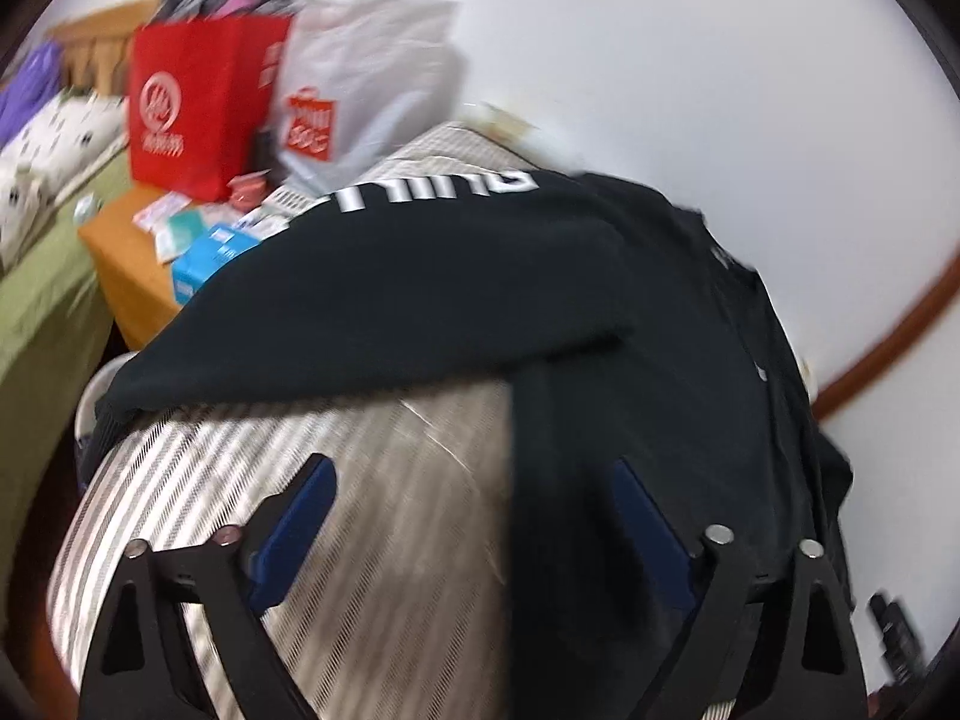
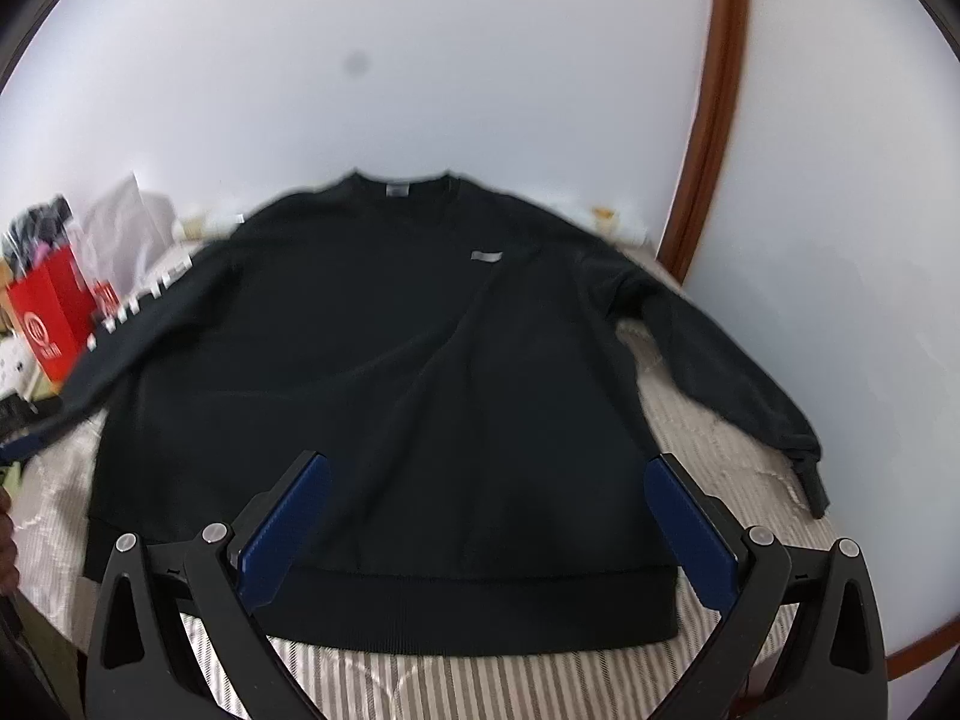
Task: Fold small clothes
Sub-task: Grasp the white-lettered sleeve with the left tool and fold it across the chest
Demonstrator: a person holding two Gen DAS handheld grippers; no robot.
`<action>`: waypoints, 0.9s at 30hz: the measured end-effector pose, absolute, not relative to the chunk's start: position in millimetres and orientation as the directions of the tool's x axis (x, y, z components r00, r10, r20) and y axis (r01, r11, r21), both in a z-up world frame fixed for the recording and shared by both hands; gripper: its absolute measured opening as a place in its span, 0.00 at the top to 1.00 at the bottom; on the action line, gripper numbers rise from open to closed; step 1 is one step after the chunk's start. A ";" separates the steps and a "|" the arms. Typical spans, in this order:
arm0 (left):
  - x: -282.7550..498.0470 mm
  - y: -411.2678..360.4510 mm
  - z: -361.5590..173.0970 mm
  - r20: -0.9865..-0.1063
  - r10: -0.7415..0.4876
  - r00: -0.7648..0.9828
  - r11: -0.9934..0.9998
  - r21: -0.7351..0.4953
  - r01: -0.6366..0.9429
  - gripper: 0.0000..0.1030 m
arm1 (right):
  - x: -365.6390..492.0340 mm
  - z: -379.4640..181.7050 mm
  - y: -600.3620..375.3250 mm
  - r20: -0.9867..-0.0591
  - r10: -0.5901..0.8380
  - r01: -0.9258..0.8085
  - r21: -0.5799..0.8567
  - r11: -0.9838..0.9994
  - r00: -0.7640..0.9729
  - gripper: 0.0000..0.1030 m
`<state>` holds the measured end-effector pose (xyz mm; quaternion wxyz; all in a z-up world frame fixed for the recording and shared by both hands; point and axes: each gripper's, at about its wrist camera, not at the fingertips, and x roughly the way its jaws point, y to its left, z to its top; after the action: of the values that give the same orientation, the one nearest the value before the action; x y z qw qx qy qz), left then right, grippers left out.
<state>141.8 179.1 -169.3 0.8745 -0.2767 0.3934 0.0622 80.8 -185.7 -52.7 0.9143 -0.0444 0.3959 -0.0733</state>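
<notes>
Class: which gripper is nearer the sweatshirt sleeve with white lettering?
Left. The left gripper hovers open just below that lettered sleeve; the right gripper is open over the hem, farther away.

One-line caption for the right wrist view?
Open right hand-held gripper above the hem of a black sweatshirt spread flat on a striped cloth.

White block letters on my black sweatshirt's sleeve [image 1: 438, 195], upside down and too blurred to read, round white logo on the red bag [image 1: 201, 102], red label on the white plastic bag [image 1: 309, 126], illegible.
</notes>
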 end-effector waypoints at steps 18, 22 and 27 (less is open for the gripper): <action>200.8 219.7 -191.6 -0.745 0.043 0.666 0.791 -0.381 -0.478 0.90 | 149.8 -101.9 -169.7 -0.782 -0.213 0.067 -0.215 0.974 0.586 0.00; 201.5 212.9 -161.6 -0.714 0.093 0.693 0.831 -0.328 -0.450 0.92 | 151.8 -97.8 -176.2 -0.774 -0.212 0.068 -0.214 0.974 0.596 0.00; 216.9 188.4 -107.8 -0.659 0.108 0.744 0.882 -0.281 -0.378 0.93 | 152.4 -87.7 -190.4 -0.757 -0.182 0.049 -0.195 0.980 0.627 0.00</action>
<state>216.9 188.4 -107.8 0.9115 -0.2029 0.3319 0.1334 152.4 -190.4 -87.7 0.8987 -0.0777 0.4269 -0.0642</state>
